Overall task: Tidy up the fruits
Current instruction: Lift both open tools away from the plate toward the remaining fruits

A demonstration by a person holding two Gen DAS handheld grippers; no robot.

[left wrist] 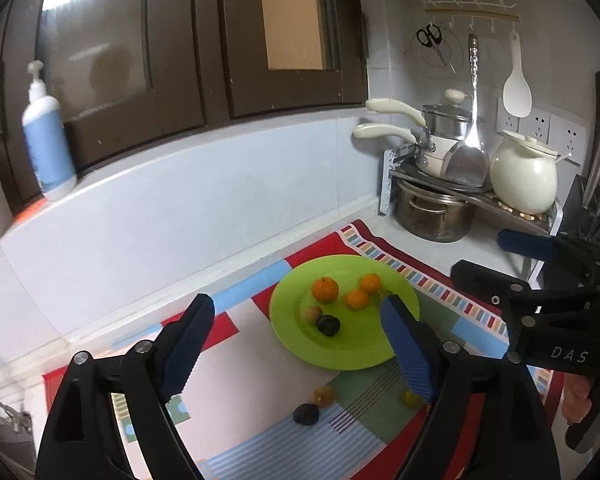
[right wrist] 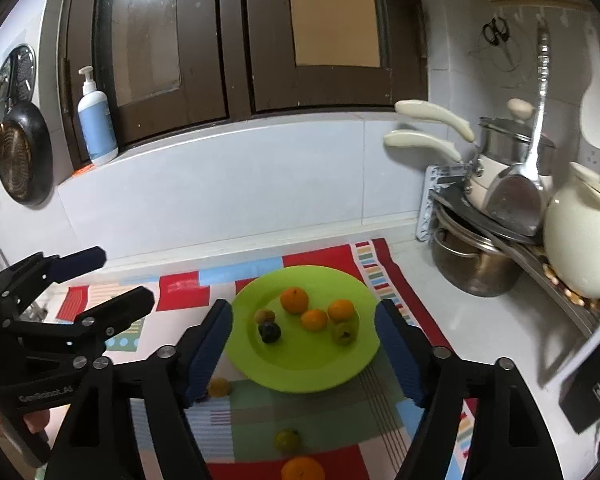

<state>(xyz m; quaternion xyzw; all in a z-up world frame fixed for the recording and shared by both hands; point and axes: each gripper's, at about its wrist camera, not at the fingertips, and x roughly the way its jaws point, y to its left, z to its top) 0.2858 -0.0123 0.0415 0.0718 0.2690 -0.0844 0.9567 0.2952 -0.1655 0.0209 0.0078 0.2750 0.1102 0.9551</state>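
Both tools stand wide open above the counter with nothing between their blue pads. The left tool [left wrist: 296, 344] hangs over the near left part of the patterned mat [left wrist: 236, 364]; the right tool [right wrist: 304, 352] frames the green plate [right wrist: 300, 368] between its fingers without touching it.

Just ahead of both tools the plate lies on the mat. In the right wrist view it bears six fruits: three oranges [right wrist: 295, 300], one dark plum [right wrist: 269, 332], one brownish fruit [right wrist: 265, 315] just behind the plum, and one green fruit [right wrist: 345, 333] on the right side. Nearer than the plate, beneath the tools, loose fruits lie on the mat. The right wrist view shows three: a yellowish one [right wrist: 219, 387] by the right tool's left finger, a greenish one [right wrist: 288, 440] and an orange at the lower edge [right wrist: 302, 469]. The left wrist view shows another dark plum [left wrist: 306, 414] off the plate.

The mat covers a white counter [right wrist: 440, 320]. Beyond it runs a pale tiled wall under a dark brown window frame [right wrist: 240, 40], with one pump bottle [right wrist: 97, 120] on the sill to the far left. To the right, a rack [right wrist: 500, 232] holds two long-handled pans, a steel pot beneath, and a cream jar [right wrist: 580, 240]. Scissors [left wrist: 430, 36], a ladle and a white rice paddle [left wrist: 517, 92] hang on the wall above.
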